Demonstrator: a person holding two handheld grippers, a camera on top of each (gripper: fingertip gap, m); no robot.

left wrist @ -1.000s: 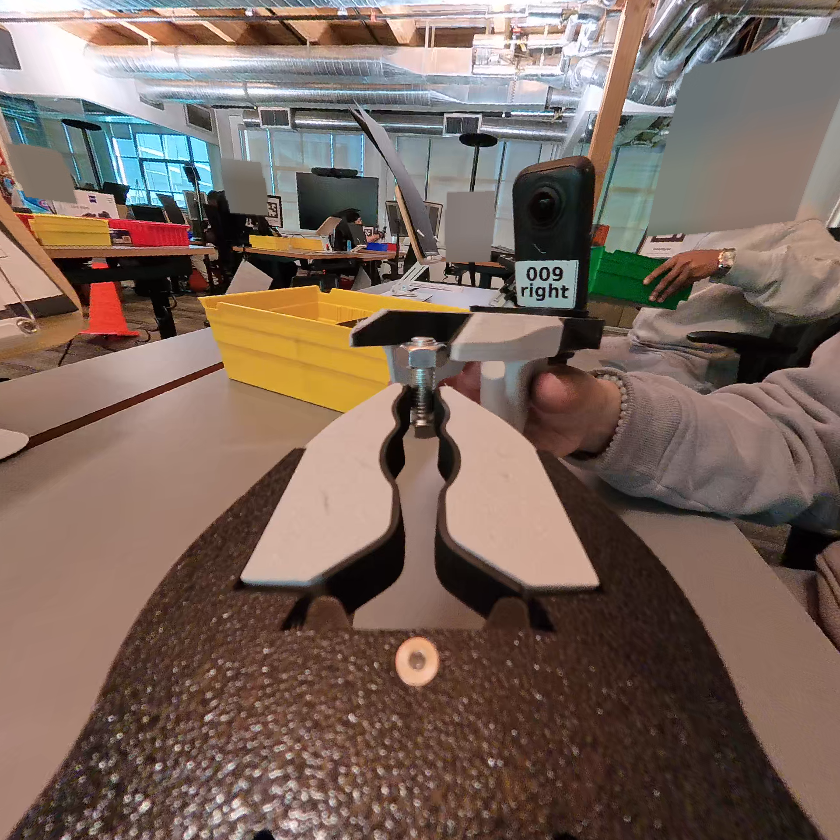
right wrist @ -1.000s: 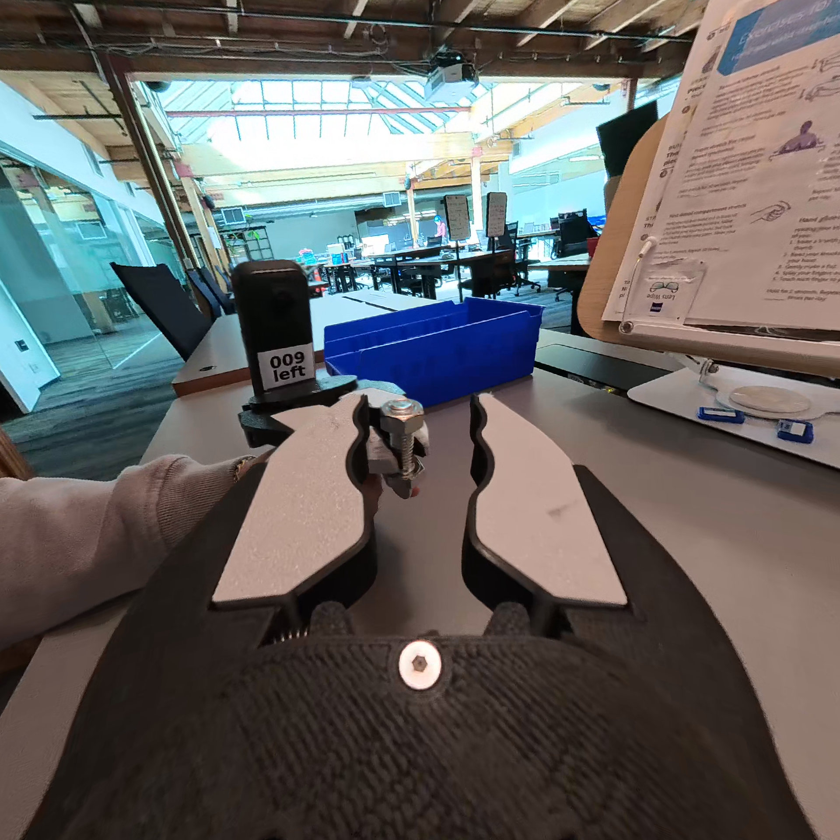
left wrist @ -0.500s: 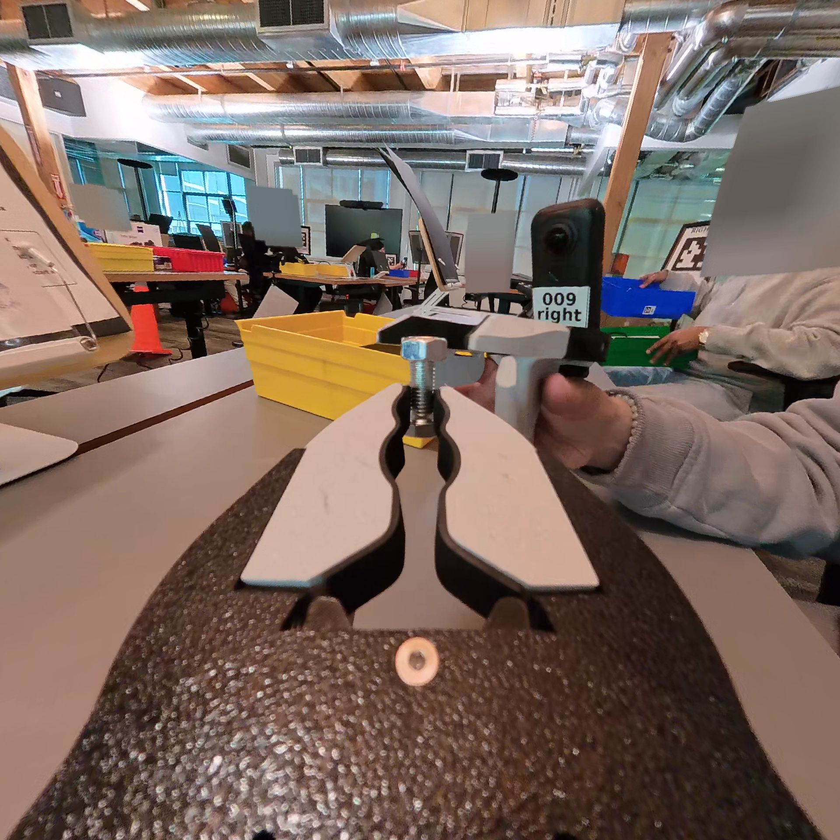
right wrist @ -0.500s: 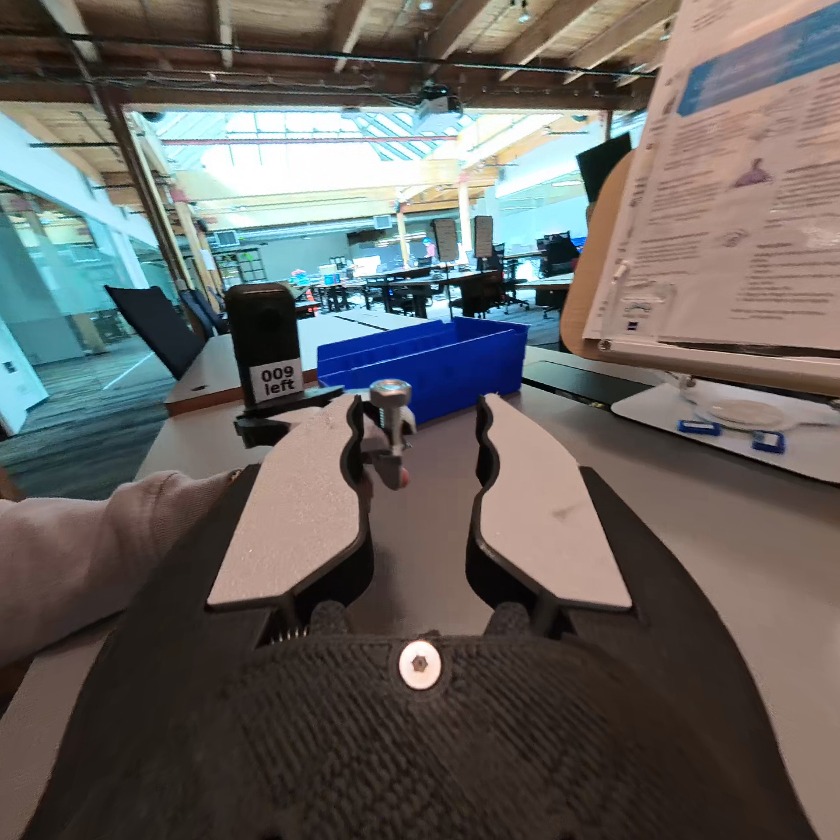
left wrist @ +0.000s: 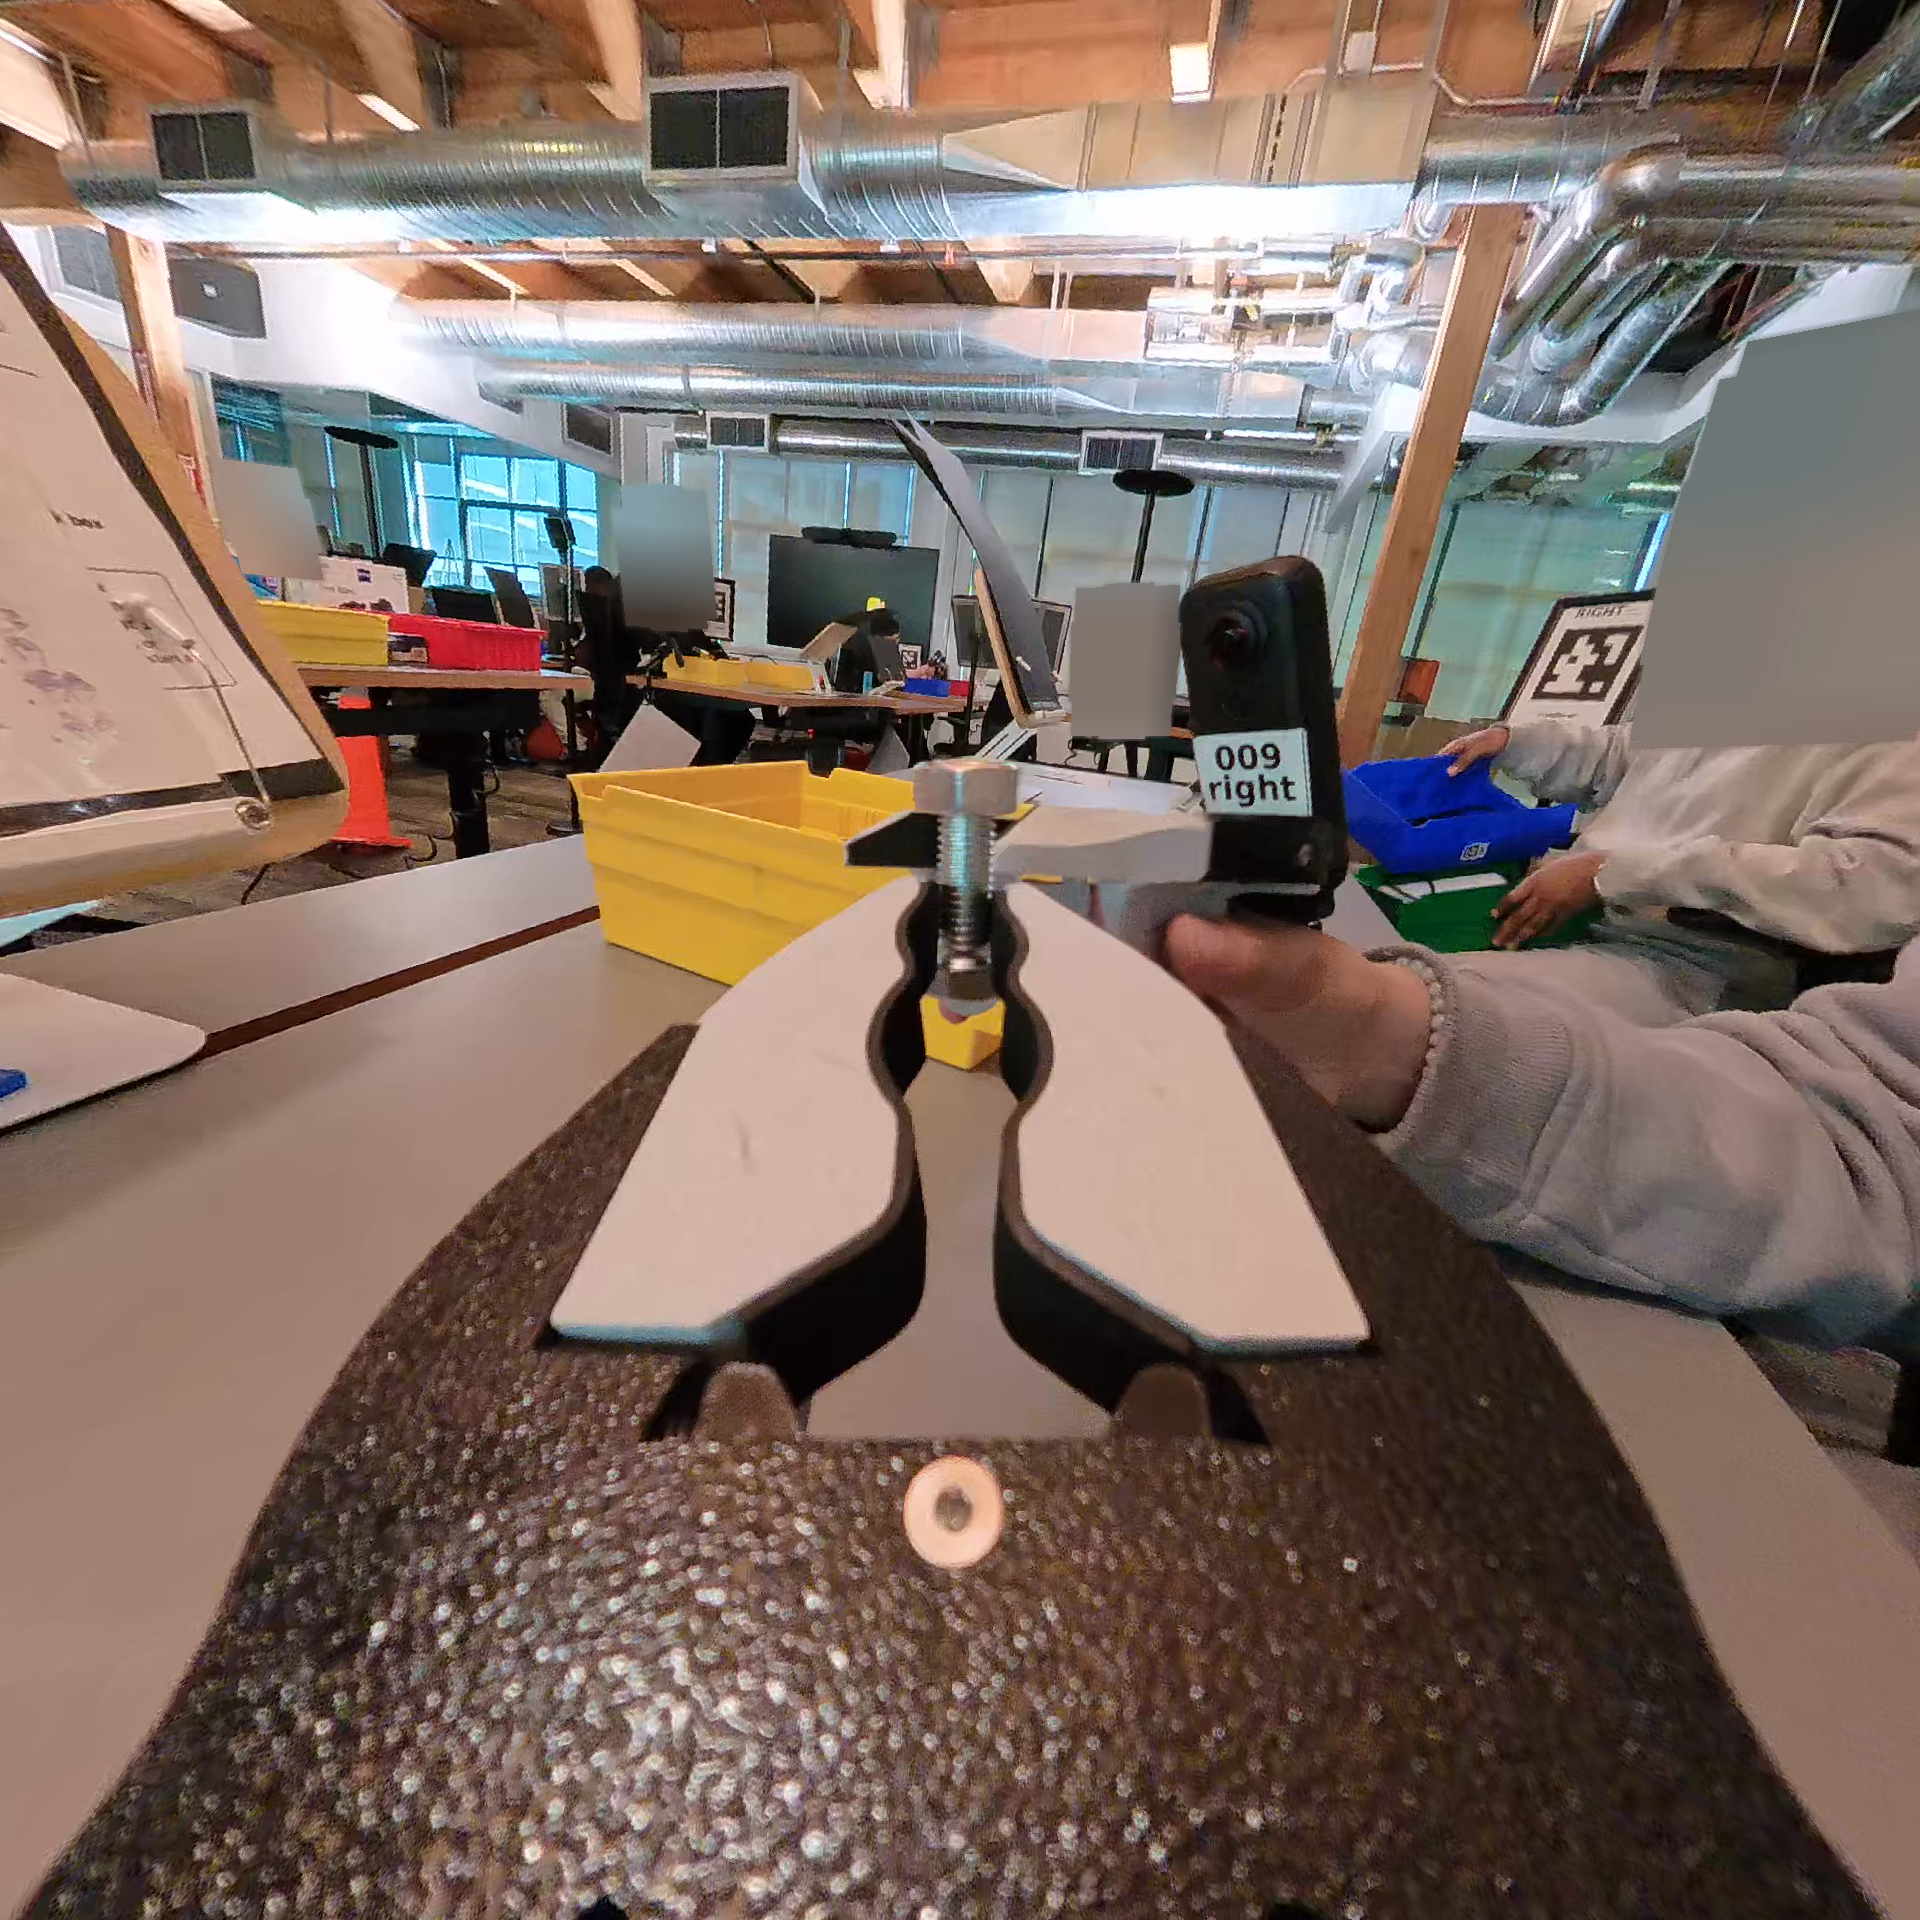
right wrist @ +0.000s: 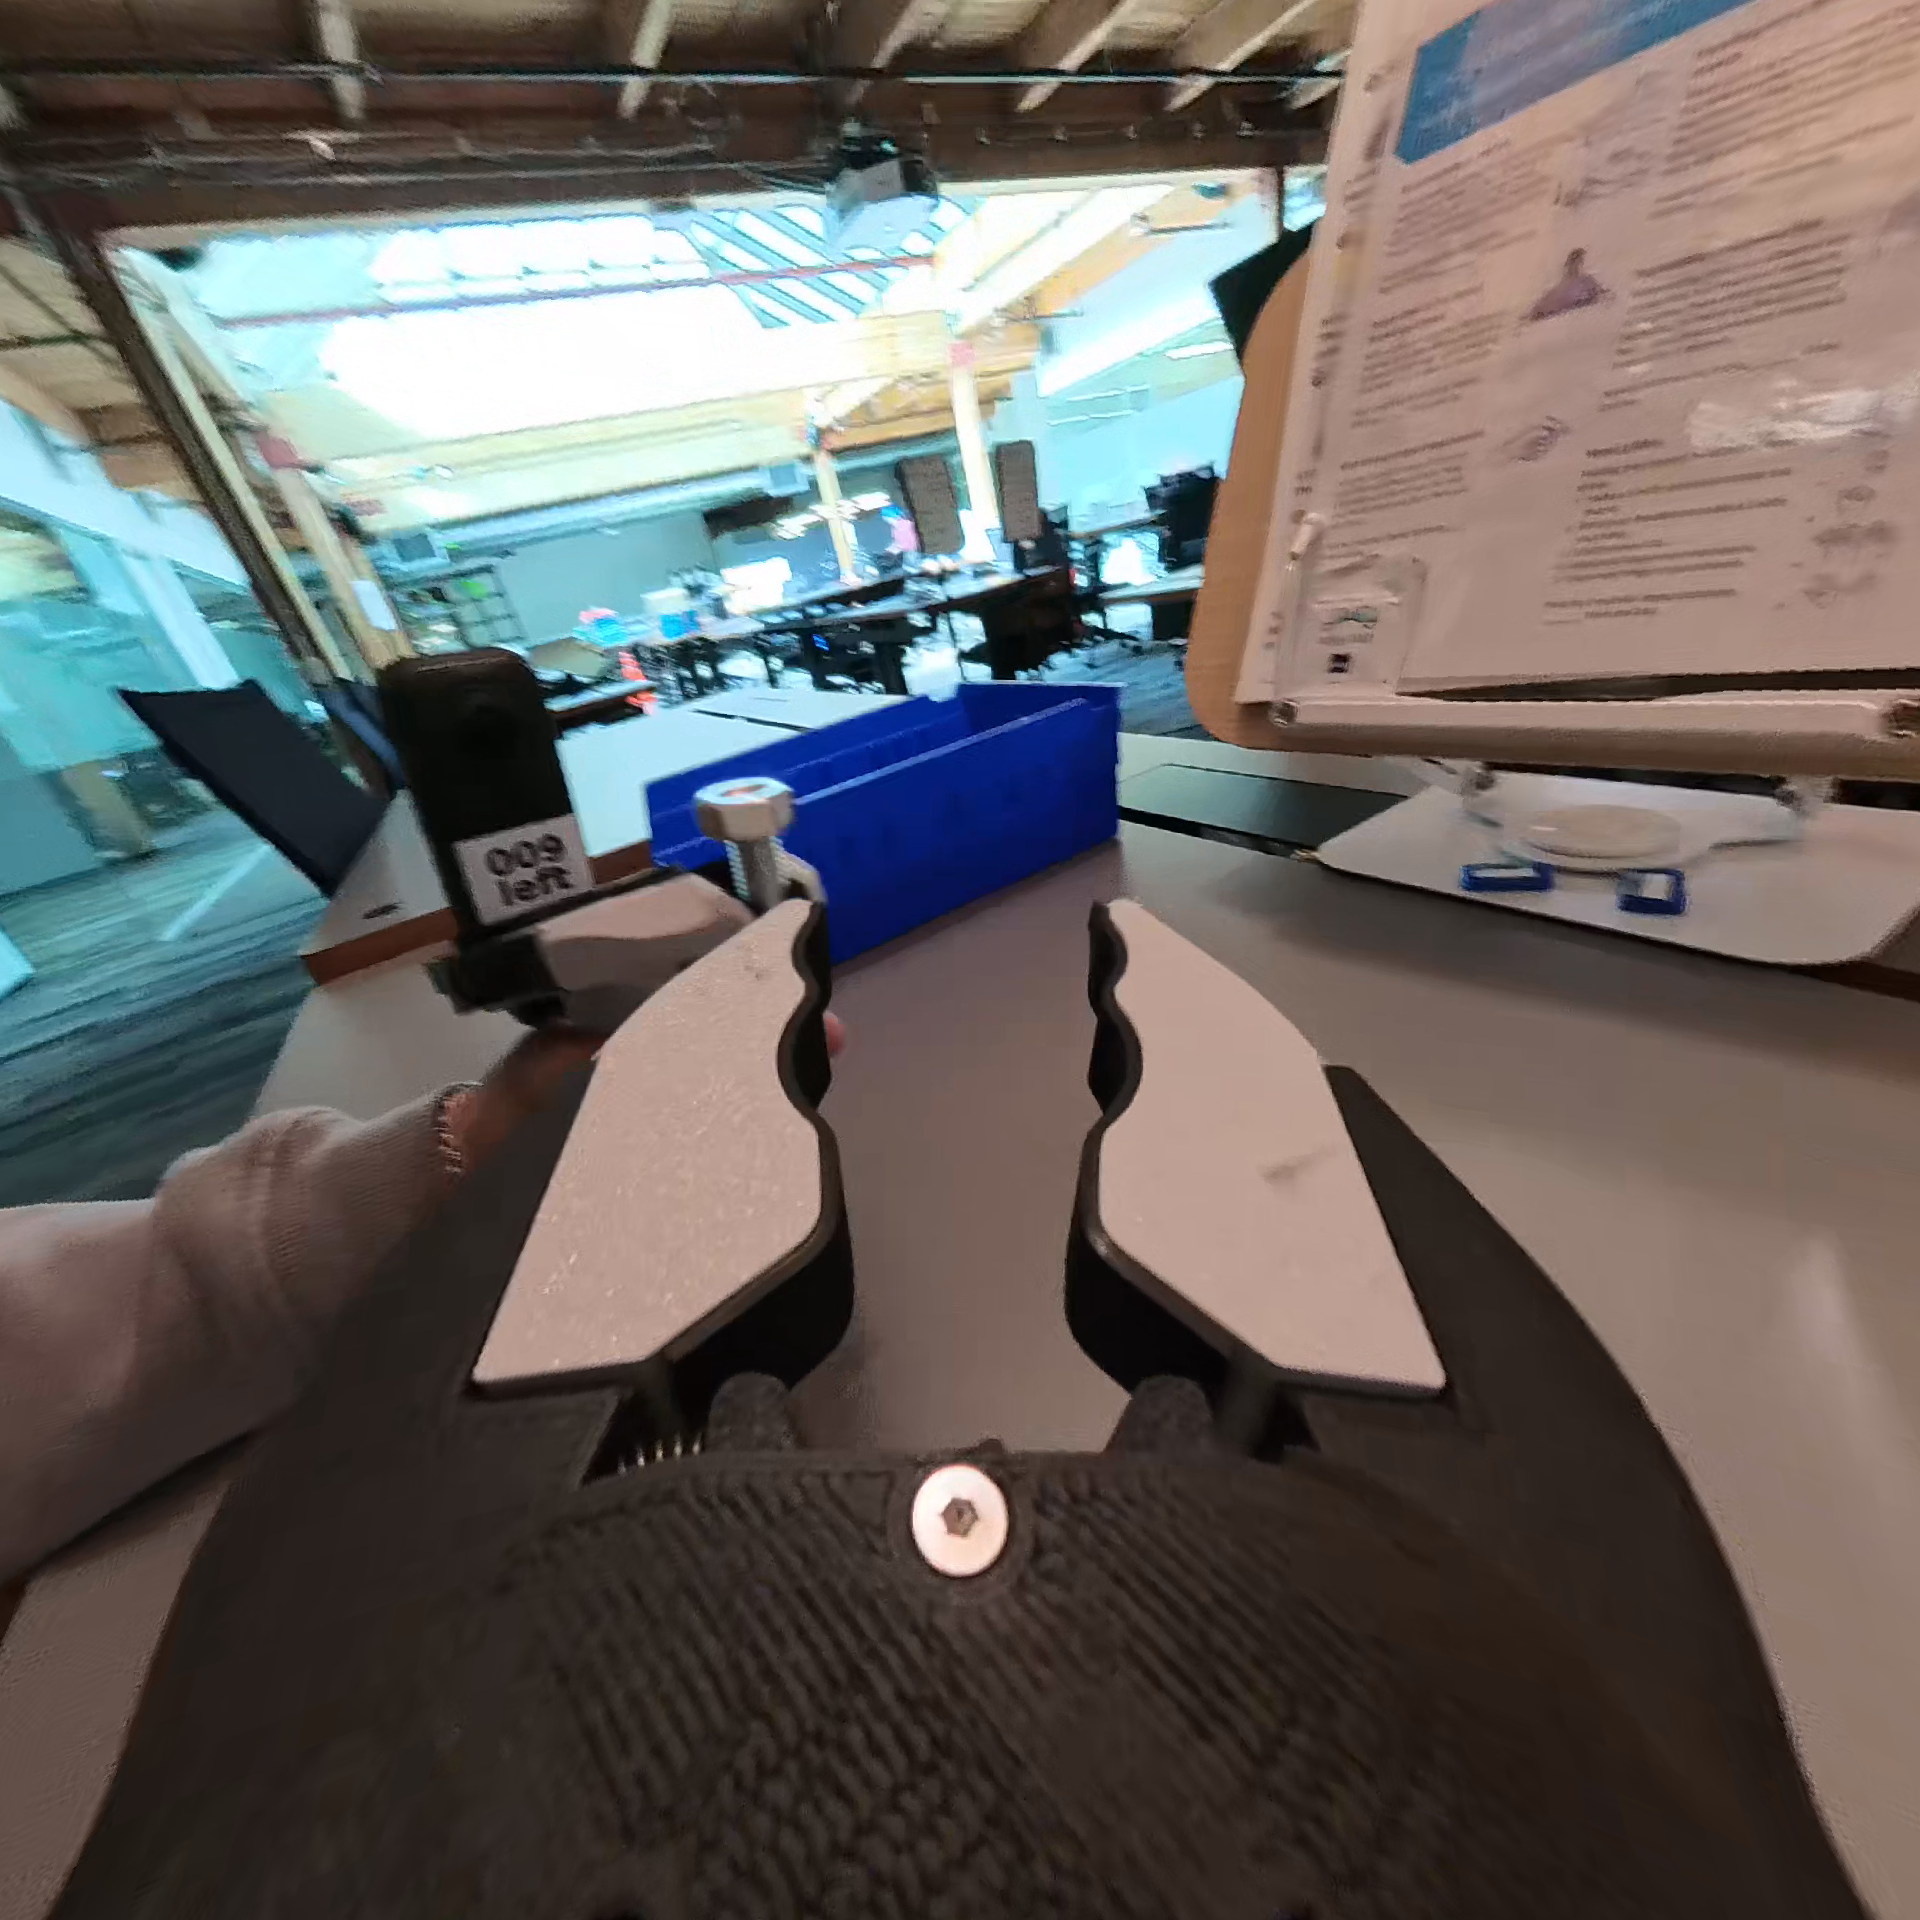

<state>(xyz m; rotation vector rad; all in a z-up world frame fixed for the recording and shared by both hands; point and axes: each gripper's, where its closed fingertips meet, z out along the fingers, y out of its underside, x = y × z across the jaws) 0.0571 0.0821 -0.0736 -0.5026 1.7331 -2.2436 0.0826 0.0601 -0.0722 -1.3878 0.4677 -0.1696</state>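
Holding the upright silver hex-head steel bolt (left wrist: 964, 883) in my left gripper (left wrist: 961, 961), I have drawn my wider-spread, empty right gripper (right wrist: 958, 940) off it.

left gripper (left wrist: 961, 935): fingers closed on an upright silver bolt (left wrist: 964, 852) | right gripper (right wrist: 958, 977): jaws wide apart, bare, its fingers level, crossing behind the bolt

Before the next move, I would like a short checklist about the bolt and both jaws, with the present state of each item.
1. Left gripper jaws shut on the bolt: ok.
2. Bolt upright, head on top: ok.
3. Nut on the bolt's lower end: cannot tell.
4. Right gripper jaws open, nothing between them: ok.
5. Right gripper apart from the bolt: ok.
6. Yellow bin behind the bolt, not touching: ok.
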